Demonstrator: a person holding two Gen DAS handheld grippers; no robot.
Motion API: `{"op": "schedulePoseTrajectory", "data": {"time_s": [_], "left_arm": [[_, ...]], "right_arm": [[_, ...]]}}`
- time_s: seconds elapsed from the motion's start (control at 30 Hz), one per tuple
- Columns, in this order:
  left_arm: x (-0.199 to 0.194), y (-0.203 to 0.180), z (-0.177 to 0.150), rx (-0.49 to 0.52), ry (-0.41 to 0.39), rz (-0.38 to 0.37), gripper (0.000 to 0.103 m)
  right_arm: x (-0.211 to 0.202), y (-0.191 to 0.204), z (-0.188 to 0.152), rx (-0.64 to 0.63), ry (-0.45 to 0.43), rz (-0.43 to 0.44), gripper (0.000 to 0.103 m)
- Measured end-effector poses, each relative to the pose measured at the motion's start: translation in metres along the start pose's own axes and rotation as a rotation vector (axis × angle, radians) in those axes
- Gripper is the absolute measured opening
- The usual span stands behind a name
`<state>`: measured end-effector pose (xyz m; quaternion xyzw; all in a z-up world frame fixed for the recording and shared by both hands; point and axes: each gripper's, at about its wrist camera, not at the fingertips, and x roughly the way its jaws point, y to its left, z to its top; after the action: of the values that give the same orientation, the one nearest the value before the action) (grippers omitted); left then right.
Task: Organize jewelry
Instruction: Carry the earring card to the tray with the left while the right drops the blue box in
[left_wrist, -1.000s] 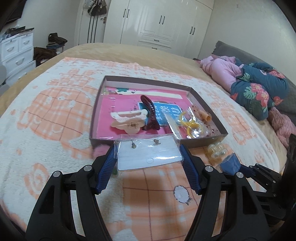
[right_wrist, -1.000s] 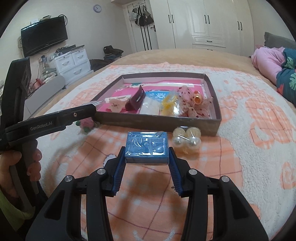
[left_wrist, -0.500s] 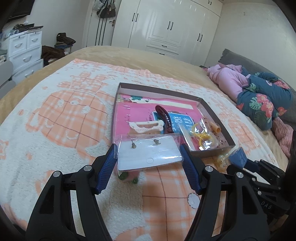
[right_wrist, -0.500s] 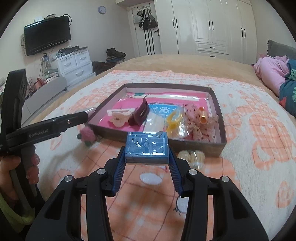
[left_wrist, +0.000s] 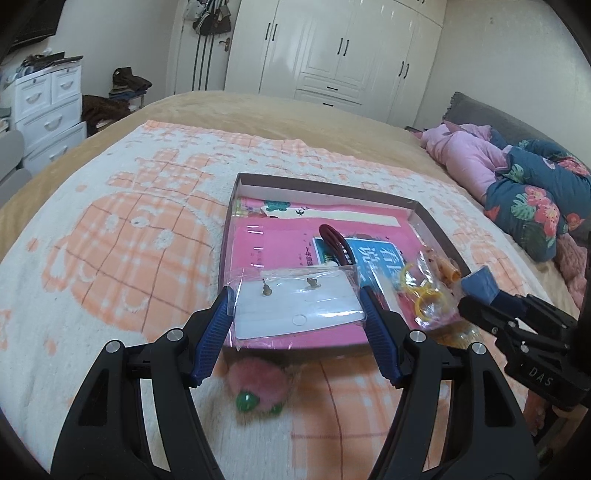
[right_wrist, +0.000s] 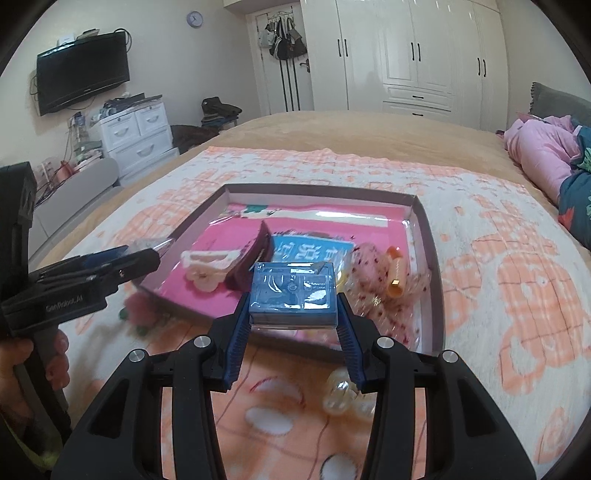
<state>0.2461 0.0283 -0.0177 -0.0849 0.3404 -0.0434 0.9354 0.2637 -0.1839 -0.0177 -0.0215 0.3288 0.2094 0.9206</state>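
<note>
My left gripper (left_wrist: 295, 306) is shut on a clear packet holding a white earring card (left_wrist: 295, 304) with two small studs, held above the near edge of the shallow box (left_wrist: 236, 206). My right gripper (right_wrist: 293, 299) is shut on a small blue packet (right_wrist: 293, 290), lifted over the box's (right_wrist: 436, 280) near wall. Inside lie a dark red hair claw (left_wrist: 338, 245), a cream hair clip (right_wrist: 207, 264), yellow rings in a bag (left_wrist: 424, 295) and a spotted pink pouch (right_wrist: 373, 273). A pink pom-pom with green beads (left_wrist: 258, 384) and pearl-like earrings (right_wrist: 347, 398) rest on the blanket.
The box sits on an orange and white blanket (left_wrist: 129, 229) over a bed. Folded pink and floral bedding (left_wrist: 517, 184) lies at the right. White drawers (right_wrist: 140, 136) and a wardrobe (right_wrist: 406, 55) stand beyond the bed. A hand (right_wrist: 22, 362) holds the left gripper's handle.
Both grippers have risen and moved forward toward the box with their packets still held. The pearl earrings and the pom-pom now lie nearer the frame bottoms.
</note>
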Motion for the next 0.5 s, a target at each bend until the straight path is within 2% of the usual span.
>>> {"op": "schedulePoseTrajectory", "data": {"time_s": [0.27,0.5], "left_arm": [[0.030,0.000,0.014,0.003,0.034,0.007,0.059],[0.056,-0.001,0.030,0.029,0.045,0.033,0.059]], "right_arm": [[0.015,-0.034,0.014,0.059,0.001,-0.063,0.043],[0.032,-0.060,0.018,0.092,0.044,-0.110,0.043]]}}
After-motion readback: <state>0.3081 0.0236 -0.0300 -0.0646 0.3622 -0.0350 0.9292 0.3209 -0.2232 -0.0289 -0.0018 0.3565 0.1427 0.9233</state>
